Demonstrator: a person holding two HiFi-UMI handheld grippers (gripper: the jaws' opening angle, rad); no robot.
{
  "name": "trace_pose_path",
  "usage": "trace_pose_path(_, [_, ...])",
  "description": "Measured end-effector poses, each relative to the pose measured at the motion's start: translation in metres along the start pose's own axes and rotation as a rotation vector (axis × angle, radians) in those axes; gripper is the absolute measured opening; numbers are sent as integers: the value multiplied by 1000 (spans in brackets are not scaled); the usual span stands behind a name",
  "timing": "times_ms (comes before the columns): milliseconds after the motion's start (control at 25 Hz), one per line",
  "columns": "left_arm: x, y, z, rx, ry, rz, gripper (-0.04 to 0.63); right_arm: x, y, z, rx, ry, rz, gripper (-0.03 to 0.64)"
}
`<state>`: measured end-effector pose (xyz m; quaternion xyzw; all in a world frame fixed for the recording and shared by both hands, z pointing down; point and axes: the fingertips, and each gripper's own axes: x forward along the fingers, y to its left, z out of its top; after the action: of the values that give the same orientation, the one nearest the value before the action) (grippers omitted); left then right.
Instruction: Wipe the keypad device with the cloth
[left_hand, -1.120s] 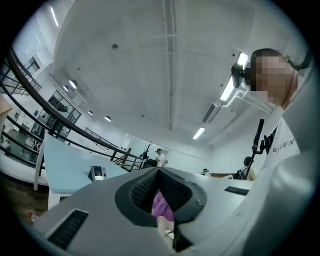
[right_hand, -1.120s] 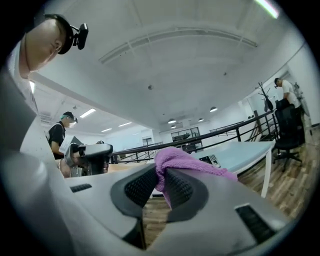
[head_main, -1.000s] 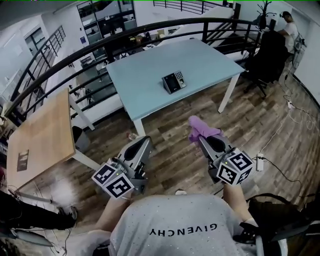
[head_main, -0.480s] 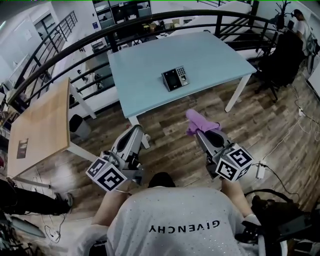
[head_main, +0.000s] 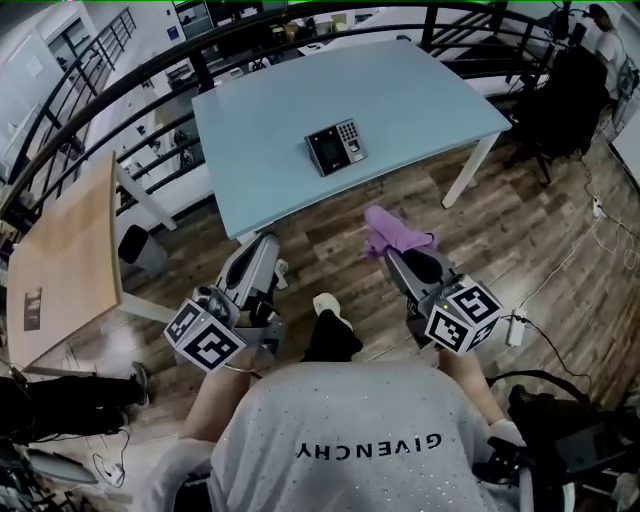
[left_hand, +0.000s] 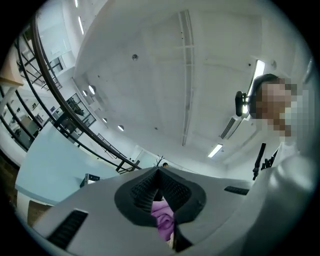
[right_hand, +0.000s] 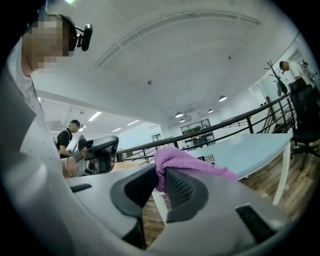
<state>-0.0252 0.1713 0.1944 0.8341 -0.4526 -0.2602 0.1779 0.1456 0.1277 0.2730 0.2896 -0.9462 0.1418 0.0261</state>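
The keypad device (head_main: 336, 147), black with a grey number pad, lies near the middle of a light blue table (head_main: 420, 90). My right gripper (head_main: 393, 254) is shut on a purple cloth (head_main: 386, 231), held over the wooden floor short of the table's front edge. In the right gripper view the cloth (right_hand: 182, 160) bunches out of the jaws, and the keypad device (right_hand: 210, 159) shows just behind it. My left gripper (head_main: 262, 247) is shut with nothing in it, also short of the table. In the left gripper view the cloth (left_hand: 162, 220) shows beyond the pads.
A black railing (head_main: 150, 75) runs behind the table. A wooden table (head_main: 60, 260) stands at the left. A black office chair (head_main: 565, 100) and another person (head_main: 600, 20) are at the far right. Cables and a power strip (head_main: 516, 330) lie on the floor at the right.
The view has come closer to the blue table, and both grippers came along in the same pose. A shoe now shows on the floor between the grippers.
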Motion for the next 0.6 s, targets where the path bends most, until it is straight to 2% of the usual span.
trace_pose_path(120, [22,18,-1,1,22,14,-3,16,-13,1,13,14,17,52])
trace_pose_path(400, [70,81,-12,64,148,70,-3,81,-47,7,44,27,53,53])
trace_pose_path(600, [101,135,-25,21,179,82,-5,125,-73,-6,74,62,60,53])
